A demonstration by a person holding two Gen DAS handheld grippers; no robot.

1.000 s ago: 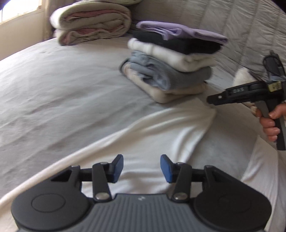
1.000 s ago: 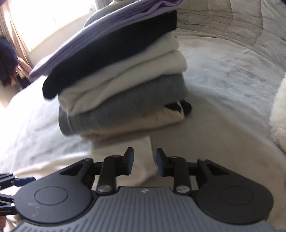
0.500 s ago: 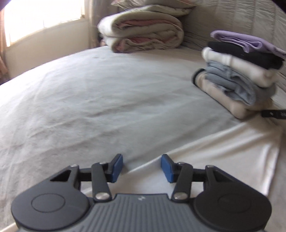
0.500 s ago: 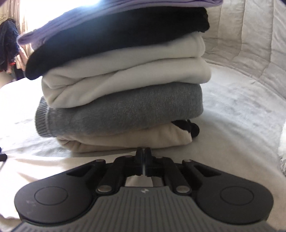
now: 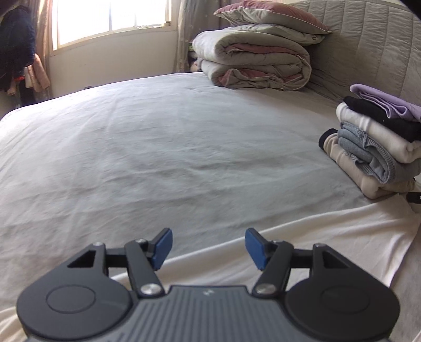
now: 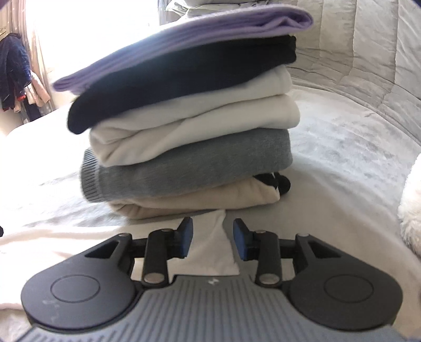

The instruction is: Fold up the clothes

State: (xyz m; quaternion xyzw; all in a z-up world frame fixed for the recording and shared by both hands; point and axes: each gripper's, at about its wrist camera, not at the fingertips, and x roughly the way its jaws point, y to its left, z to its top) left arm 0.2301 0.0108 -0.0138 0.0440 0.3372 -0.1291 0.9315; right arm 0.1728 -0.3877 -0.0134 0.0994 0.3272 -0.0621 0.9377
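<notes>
While both the left gripper (image 5: 208, 246) and right gripper (image 6: 212, 238) gape released, smooth white cloth (image 6: 213, 252) lies flat beneath them.

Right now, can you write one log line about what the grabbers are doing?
left gripper: open, over white garment edge | right gripper: open, at garment corner | folded stack: untouched

The left wrist view sits low over the bed (image 5: 163, 147), looking across it toward the window (image 5: 110, 18) and rolled duvet (image 5: 252, 65), with the stack of folded clothes (image 5: 379, 142) off to its right. The right wrist view faces that same stack of folded clothes (image 6: 189, 126) from close by. Both share the white garment (image 5: 315, 236) edge.
</notes>
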